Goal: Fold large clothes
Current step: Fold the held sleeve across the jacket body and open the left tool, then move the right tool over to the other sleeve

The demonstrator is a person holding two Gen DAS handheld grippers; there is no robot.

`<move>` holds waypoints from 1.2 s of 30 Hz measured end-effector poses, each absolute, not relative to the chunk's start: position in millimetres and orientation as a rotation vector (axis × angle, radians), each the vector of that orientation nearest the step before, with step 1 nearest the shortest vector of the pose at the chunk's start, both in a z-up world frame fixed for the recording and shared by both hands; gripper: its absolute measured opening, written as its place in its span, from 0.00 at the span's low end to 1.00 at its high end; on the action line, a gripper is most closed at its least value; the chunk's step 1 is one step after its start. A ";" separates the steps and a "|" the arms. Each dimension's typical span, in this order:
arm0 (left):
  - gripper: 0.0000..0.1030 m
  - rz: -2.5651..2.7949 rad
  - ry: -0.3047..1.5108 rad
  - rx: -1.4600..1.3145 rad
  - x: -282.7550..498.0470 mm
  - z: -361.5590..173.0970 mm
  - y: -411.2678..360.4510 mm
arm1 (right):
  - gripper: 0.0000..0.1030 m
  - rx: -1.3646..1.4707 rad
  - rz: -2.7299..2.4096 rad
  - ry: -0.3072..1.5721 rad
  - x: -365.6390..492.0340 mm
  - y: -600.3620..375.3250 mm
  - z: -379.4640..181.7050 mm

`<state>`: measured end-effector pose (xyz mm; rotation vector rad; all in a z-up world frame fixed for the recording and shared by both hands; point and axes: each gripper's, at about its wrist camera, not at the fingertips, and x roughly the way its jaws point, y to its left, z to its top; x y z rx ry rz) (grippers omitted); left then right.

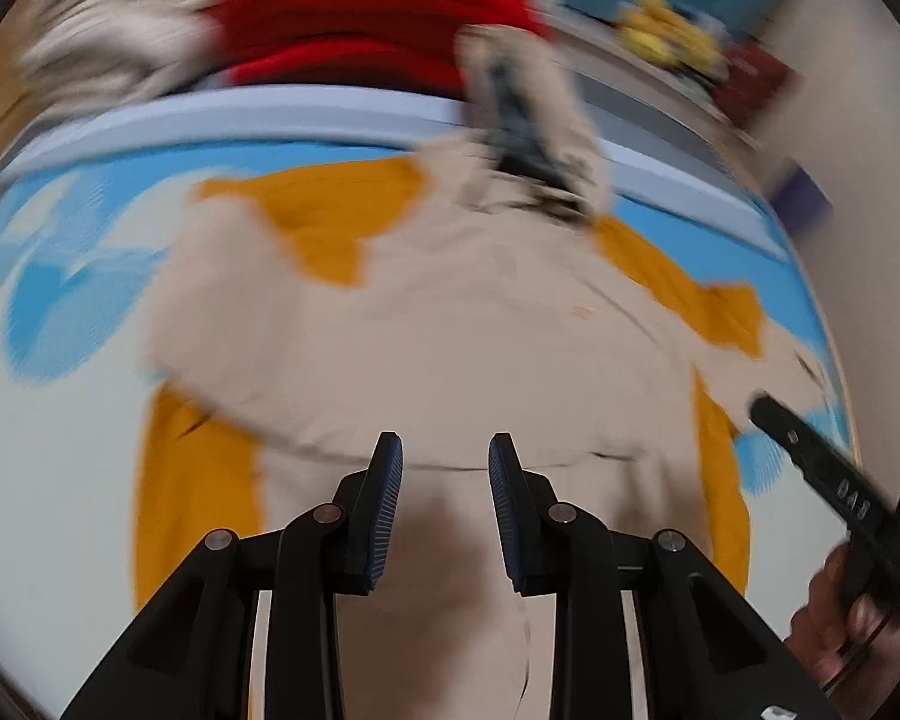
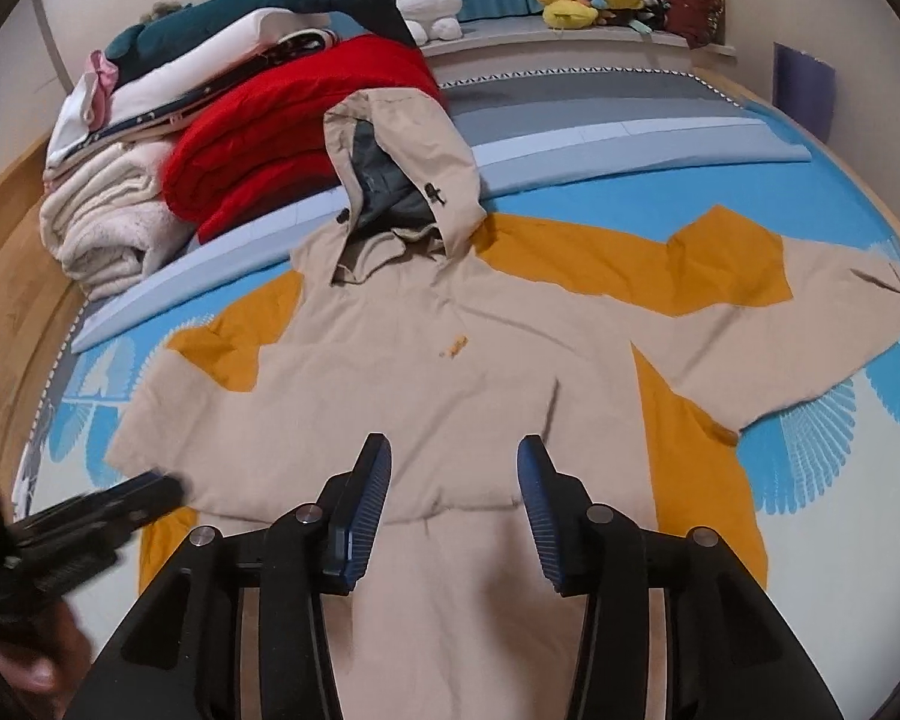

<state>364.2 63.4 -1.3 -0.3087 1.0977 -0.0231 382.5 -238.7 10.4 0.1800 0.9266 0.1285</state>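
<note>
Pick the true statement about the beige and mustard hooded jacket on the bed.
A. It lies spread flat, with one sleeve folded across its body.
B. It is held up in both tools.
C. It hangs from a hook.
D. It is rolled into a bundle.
A: the beige and mustard hooded jacket lies flat on the blue patterned bedsheet, one sleeve folded across its body.

A beige and mustard-yellow hooded jacket [image 2: 450, 360] lies spread flat on a blue-patterned bed cover [image 2: 840, 180], hood [image 2: 402, 168] pointing toward the pillows, grey lining showing, one sleeve [image 2: 810, 312] stretched outward, the other folded across the body.
</note>
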 end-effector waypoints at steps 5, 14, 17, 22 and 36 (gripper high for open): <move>0.26 0.147 1.098 -0.179 357.0 -25.2 68.6 | 0.42 0.225 0.129 0.960 393.3 -237.1 -3.8; 0.28 0.045 1.127 -0.198 381.3 -31.1 57.0 | 0.44 0.515 0.017 1.164 427.8 -282.9 -85.1; 0.28 0.045 1.150 -0.229 388.2 -33.5 56.8 | 0.44 0.578 0.027 1.229 436.5 -285.5 -111.6; 0.28 0.064 1.129 -0.248 398.1 -29.5 71.5 | 0.44 0.634 0.046 1.311 442.5 -275.3 -147.8; 0.28 0.187 1.161 -0.364 415.2 -65.5 139.1 | 0.08 0.491 -0.148 0.899 438.2 -342.1 -60.0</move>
